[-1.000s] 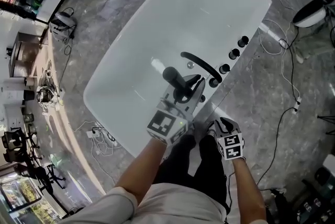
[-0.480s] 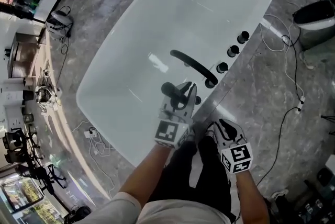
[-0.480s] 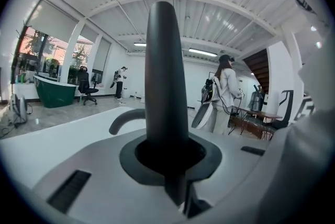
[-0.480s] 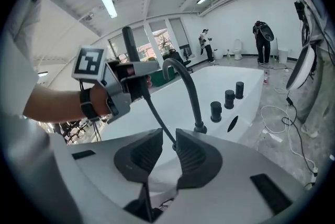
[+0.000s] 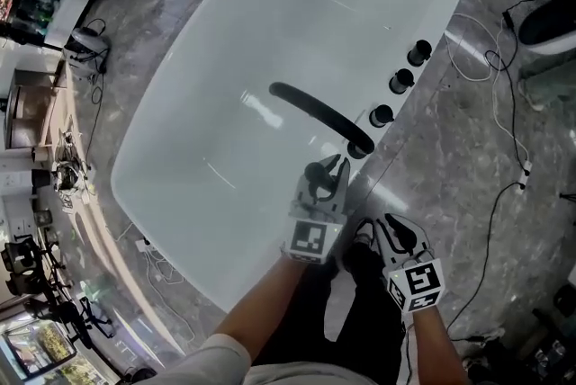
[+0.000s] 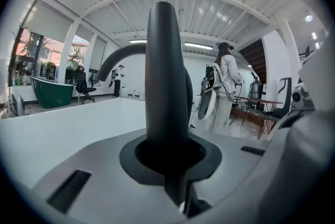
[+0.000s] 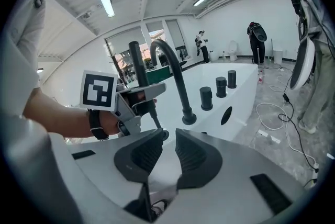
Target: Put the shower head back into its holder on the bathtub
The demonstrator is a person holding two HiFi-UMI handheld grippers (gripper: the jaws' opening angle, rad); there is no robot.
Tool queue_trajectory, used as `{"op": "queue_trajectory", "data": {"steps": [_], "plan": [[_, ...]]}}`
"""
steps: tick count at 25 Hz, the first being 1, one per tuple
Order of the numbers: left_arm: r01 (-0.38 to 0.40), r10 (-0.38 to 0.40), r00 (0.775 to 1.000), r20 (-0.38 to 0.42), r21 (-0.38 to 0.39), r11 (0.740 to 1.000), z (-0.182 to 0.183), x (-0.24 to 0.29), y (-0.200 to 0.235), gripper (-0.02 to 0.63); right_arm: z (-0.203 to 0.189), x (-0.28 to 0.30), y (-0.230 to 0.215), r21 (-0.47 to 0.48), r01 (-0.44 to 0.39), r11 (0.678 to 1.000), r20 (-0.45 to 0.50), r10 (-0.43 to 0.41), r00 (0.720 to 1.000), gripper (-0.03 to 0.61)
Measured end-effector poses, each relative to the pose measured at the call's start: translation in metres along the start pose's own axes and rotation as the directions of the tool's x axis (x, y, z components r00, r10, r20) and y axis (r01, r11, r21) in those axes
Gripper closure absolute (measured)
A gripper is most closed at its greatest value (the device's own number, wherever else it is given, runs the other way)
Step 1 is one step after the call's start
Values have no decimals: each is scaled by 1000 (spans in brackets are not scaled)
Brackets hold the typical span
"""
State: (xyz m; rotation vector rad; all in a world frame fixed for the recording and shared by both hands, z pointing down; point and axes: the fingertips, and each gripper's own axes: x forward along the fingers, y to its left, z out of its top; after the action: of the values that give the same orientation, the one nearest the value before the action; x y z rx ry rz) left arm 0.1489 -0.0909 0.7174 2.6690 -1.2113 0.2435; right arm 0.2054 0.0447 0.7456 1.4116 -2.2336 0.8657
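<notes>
Right gripper: released, pads a little apart, nothing between them. Held low over the near edge of the bathtub.

Left gripper, just ahead of the right one and to its left: clenched on the shower head, a black wand standing nearly upright out of the jaws. The wand's lower end reaches down toward the tub rim, right beyond the right gripper's tips. A small dark fitting shows there. Cannot tell whether the wand is seated in it.

Just past the left gripper: base of the black faucet, planted on the rim, its spout arching out over the white basin.

Further along the rim, to the right of the faucet: three black knobs in a row, apart from one another.

Beyond the tub: grey marble floor.
</notes>
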Motion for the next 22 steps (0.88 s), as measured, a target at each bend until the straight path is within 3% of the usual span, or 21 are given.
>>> {"op": "queue_trajectory", "data": {"steps": [6, 22], "plan": [[4, -6, 1000, 10, 136, 991, -30, 9, -10, 574, -11, 20, -28, -32, -9, 999, 2, 9, 1000, 495], [-22, 21, 1000, 8, 116, 993, -83, 10, -9, 574, -1, 34, -18, -102, -74, 992, 18, 76, 997, 495]]}}
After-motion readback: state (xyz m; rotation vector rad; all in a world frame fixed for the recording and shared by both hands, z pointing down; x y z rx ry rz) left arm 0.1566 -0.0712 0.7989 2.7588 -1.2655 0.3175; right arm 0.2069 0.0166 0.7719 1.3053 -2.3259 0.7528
